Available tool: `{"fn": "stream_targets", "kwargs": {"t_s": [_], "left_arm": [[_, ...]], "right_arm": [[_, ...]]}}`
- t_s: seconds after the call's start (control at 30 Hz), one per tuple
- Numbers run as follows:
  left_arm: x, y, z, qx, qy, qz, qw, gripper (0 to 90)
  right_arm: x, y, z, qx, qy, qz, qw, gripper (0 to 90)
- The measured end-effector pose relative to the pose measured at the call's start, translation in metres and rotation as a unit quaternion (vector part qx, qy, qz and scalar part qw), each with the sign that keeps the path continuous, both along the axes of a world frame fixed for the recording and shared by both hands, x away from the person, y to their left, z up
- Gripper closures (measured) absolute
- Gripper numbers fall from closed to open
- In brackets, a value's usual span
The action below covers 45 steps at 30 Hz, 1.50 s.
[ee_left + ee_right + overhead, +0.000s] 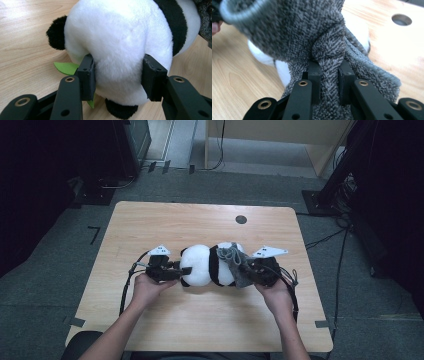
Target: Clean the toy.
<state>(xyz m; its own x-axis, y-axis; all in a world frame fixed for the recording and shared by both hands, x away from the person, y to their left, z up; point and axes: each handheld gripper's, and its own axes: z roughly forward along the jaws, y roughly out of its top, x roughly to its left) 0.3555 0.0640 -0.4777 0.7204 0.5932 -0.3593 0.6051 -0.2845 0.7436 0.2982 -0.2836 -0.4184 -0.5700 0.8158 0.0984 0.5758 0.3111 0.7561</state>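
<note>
Across the table, panda lengthwise.

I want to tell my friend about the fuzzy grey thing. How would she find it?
Look at the middle of the wooden table, where a black-and-white panda plush lies. The grey towel drapes over its right end, pinched by the right tool. It is the only grey, nubbly thing there.

Past the left gripper, the plush panda is cut off by the top and right edges of the left gripper view, and a green leaf-like piece beside the jaw lies partly hidden under it. Ahead of the right gripper, the grey towel hides most of the panda, its near top-left hem blurred; the table hole beyond is soft.
</note>
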Motion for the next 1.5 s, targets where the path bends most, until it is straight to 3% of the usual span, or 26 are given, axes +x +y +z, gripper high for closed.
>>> {"fn": "stream_targets", "kwargs": {"t_s": [0.17, 0.27, 0.5, 0.6, 0.73, 0.87, 1.03, 1.2, 1.37, 1.5], "left_arm": [[0.0, 0.0, 0.0, -0.001, 0.003, 0.001, 1.0, 51.4], [0.001, 0.0, 0.0, -0.003, 0.006, 0.002, 1.0, 51.2], [0.001, 0.001, 0.001, 0.0, 0.011, 0.002, 0.9999, 50.4], [0.002, 0.001, 0.002, -0.001, 0.012, 0.001, 0.9999, 50.2], [0.003, 0.001, 0.002, -0.002, 0.016, 0.0, 0.9999, 50.2], [0.003, 0.001, 0.002, -0.007, 0.016, 0.0, 0.9998, 50.2], [0.003, 0.0, 0.002, -0.01, 0.01, 0.0, 0.9999, 49.9], [0.002, -0.001, 0.001, -0.015, 0.006, 0.005, 0.9999, 49.4], [-0.002, -0.002, 0.001, -0.017, 0.0, 0.012, 0.9998, 49.3], [-0.005, -0.003, 0.001, -0.017, -0.005, 0.018, 0.9997, 49.3]], "right_arm": [[0.003, -0.015, -0.012, 0.003, 0.012, -0.033, 0.9994, 78.5], [0.006, -0.02, -0.021, 0.013, 0.032, -0.051, 0.9981, 79.1], [0.011, -0.027, -0.039, -0.018, 0.062, -0.069, 0.9955, 79.2], [0.013, -0.037, -0.044, -0.01, 0.073, -0.081, 0.994, 79.2], [0.011, -0.051, -0.032, 0.032, 0.058, -0.098, 0.9929, 79.2], [0.004, -0.053, -0.006, 0.051, 0.023, -0.102, 0.9932, 79.2], [-0.002, -0.03, 0.027, 0.048, -0.026, -0.069, 0.9961, 79.2], [0.001, 0.007, 0.046, 0.047, -0.055, -0.016, 0.9973, 79.1], [0.013, 0.052, 0.047, 0.042, -0.058, 0.04, 0.9966, 79.1], [0.022, 0.083, 0.033, 0.02, -0.047, 0.078, 0.9957, 79.0]]}}
